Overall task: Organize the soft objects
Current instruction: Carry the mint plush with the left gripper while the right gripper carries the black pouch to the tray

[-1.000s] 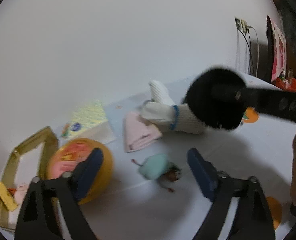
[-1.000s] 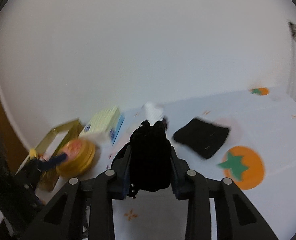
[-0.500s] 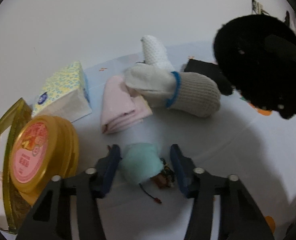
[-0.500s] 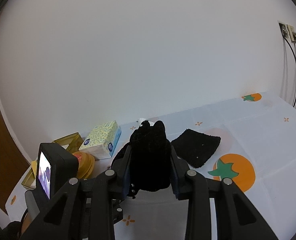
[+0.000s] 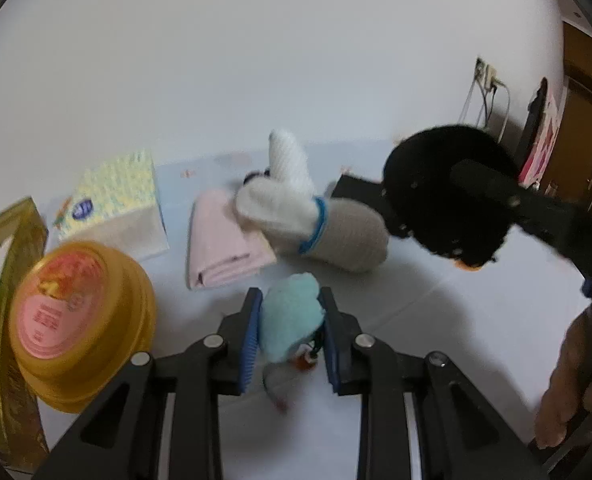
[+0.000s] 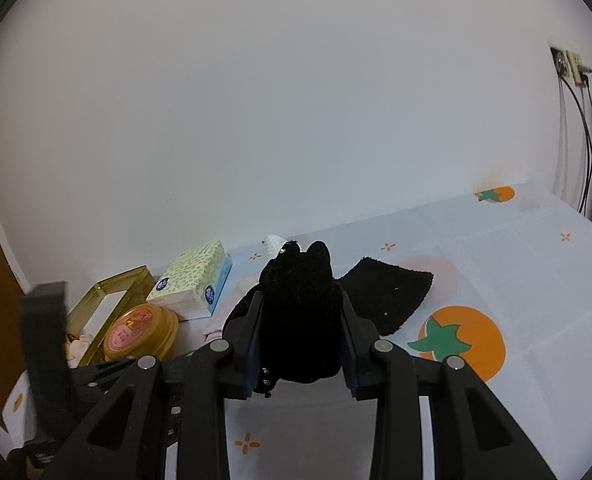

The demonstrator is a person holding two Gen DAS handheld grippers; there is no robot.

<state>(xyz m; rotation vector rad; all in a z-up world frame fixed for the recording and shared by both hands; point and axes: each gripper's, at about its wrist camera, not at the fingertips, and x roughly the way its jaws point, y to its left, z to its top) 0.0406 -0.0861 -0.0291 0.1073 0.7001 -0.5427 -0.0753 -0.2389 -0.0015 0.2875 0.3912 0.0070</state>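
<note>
While my right wrist view hides it, the left shows my left gripper [image 5: 290, 326] clamping the mint pompom [image 5: 290, 320] above the table; my right gripper [image 6: 301, 324], raised, grips the black plush [image 6: 298, 312].

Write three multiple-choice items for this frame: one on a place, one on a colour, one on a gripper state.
1. Where does the folded pink cloth lie?
A. between the tissue box and the white-and-grey mitten
B. inside the gold tray
C. on the round yellow tin

2. What colour is the band around the mitten?
A. red
B. blue
C. green

3. What is the left gripper doing?
A. open over bare table
B. shut on the pink cloth
C. shut on the mint-green plush toy

Key: 1 A, the cloth sits between them, its far edge under the mitten. 2 B, a blue ring crosses the mitten. 3 C, both pads press the toy's sides.
</note>
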